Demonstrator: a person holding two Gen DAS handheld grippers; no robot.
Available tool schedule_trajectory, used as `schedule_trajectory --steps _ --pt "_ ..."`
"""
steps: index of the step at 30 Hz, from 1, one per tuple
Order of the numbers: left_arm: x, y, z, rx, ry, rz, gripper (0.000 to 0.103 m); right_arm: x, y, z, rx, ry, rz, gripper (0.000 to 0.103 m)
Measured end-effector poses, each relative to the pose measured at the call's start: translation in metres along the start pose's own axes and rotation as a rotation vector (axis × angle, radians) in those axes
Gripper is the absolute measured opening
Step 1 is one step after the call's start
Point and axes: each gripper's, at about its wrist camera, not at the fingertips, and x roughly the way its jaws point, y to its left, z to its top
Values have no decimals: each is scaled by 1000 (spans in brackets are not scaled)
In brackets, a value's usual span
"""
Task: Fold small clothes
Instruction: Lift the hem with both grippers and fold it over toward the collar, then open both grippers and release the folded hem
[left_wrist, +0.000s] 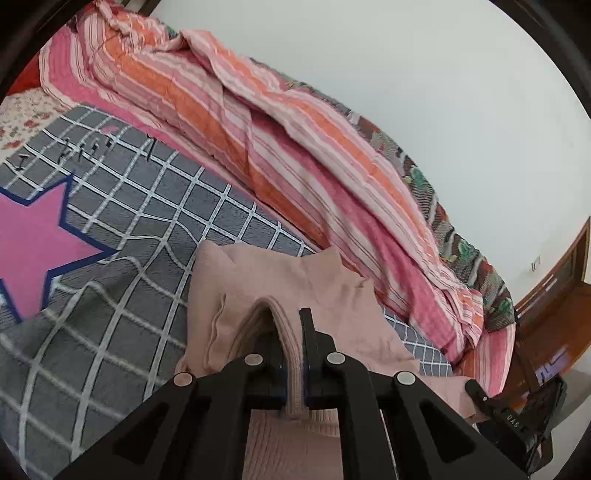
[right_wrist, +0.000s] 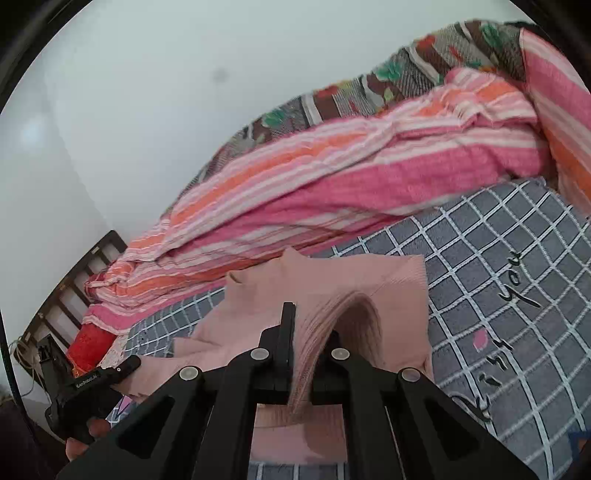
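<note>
Pink garment (left_wrist: 266, 280) — between both grippers' jaws

I have the garment (left_wrist: 258, 280) lying on the bed cover (left_wrist: 122, 306), its near edge lifted off it by both grippers. My left gripper (left_wrist: 291, 354) takes the edge on the left, my right gripper (right_wrist: 306, 354) on the right. Behind the garment, the rumpled blanket (left_wrist: 295, 155) runs along the bed against the wall (left_wrist: 406, 74). A printed star (left_wrist: 33, 240) sits left of the garment.
</note>
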Motion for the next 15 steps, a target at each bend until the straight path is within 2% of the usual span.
schedule_trajectory --steps 10,12,13,14,15 --pt "72 -2 20 -1 69 55 6 62 -22 15 10 54 -56 5" --pt "84 -1 22 -10 101 48 7 75 -29 15 24 78 -60 8" --pt "88 0 22 -12 114 36 11 78 -32 14 28 92 -58 10" --pt "89 1 21 -7 120 31 23 82 -35 11 32 109 -58 12" --pt "88 2 19 2 120 24 33 83 -37 8 34 120 -54 23"
